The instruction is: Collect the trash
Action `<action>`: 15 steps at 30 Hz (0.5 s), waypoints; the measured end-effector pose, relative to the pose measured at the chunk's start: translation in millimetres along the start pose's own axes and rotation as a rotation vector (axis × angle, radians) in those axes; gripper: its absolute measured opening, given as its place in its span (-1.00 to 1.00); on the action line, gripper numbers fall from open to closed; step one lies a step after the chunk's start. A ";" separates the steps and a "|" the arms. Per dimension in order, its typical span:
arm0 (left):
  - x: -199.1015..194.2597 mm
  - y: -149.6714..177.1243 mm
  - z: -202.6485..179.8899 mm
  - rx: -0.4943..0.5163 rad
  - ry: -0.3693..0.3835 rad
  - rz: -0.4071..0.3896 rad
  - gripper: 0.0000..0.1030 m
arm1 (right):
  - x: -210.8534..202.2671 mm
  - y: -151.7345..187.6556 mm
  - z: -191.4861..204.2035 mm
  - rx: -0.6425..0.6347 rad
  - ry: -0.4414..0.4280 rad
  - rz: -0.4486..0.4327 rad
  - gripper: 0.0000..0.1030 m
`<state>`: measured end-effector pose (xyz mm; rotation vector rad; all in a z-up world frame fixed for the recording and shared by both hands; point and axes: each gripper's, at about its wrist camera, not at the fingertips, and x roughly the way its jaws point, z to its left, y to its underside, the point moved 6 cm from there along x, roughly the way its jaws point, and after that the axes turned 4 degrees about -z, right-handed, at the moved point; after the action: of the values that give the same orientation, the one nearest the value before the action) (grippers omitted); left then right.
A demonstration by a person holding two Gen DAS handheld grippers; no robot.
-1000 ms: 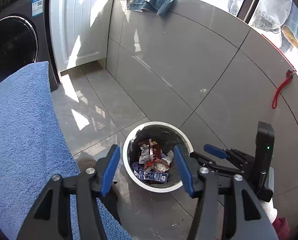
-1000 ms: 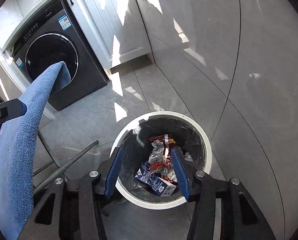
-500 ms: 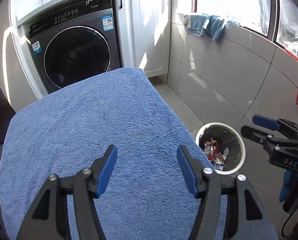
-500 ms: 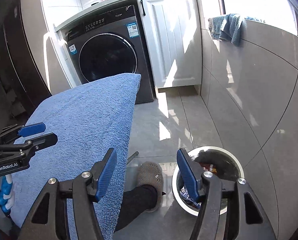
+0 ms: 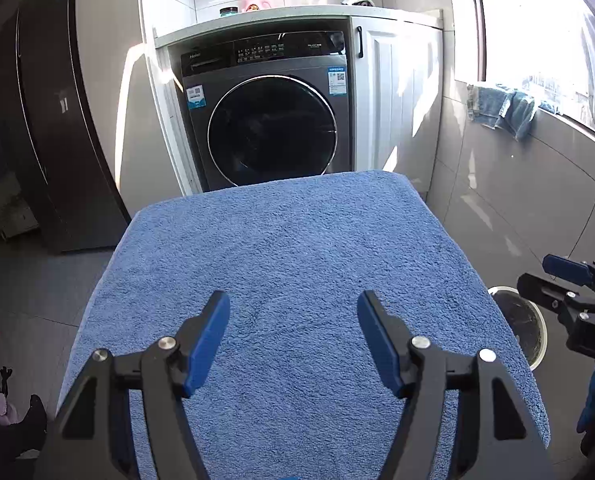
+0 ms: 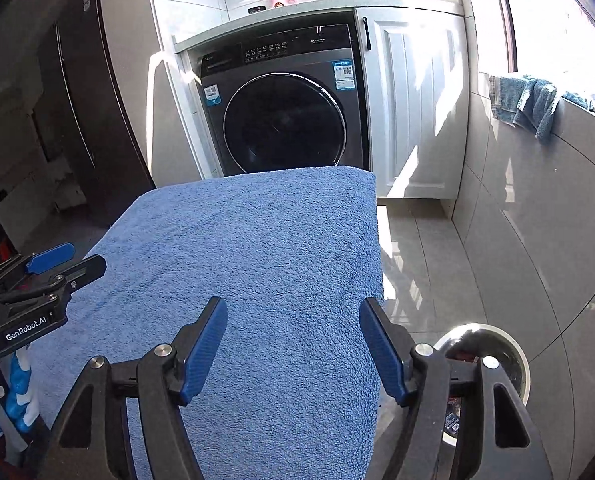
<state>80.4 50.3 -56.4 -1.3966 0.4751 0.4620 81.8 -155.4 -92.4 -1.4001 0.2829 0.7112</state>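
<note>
My left gripper point(image 5: 293, 340) is open and empty, held above a table covered by a blue towel point(image 5: 297, 248). My right gripper point(image 6: 293, 344) is open and empty above the towel's right part point(image 6: 257, 248). The white-rimmed trash bin point(image 6: 513, 354) stands on the floor to the right of the table, partly hidden behind my right gripper's finger; its rim also shows in the left wrist view point(image 5: 537, 328). The right gripper shows at the right edge of the left wrist view point(image 5: 569, 292), and the left gripper at the left edge of the right wrist view point(image 6: 45, 276).
A dark front-loading washing machine point(image 5: 269, 120) stands behind the table under a white counter, with a white cabinet door point(image 6: 413, 104) to its right. A blue cloth point(image 6: 529, 100) hangs on the window ledge. A dark tall cabinet point(image 5: 57, 120) stands at the left.
Both grippers have lifted away from over the trash bin and swung left, so they now point level across the blue towel toward the washing machine. Both stayed open.
</note>
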 end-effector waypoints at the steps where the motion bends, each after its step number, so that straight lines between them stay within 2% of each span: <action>1: -0.9 0.6 5.1 -0.008 -0.007 -0.002 0.25 | 0.8 -1.3 3.9 0.001 0.000 -0.002 0.40; 11: -7.7 5.3 39.3 -0.057 -0.040 -0.032 0.26 | -3.2 -7.8 19.5 0.004 0.070 -0.034 0.60; 15: -10.8 5.3 43.2 -0.064 -0.039 -0.051 0.26 | -2.6 -7.5 21.8 0.001 0.078 -0.033 0.61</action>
<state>70.4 93.5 -49.7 -1.4557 0.3952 0.4654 79.5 -135.4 -81.0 -1.4301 0.3206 0.6295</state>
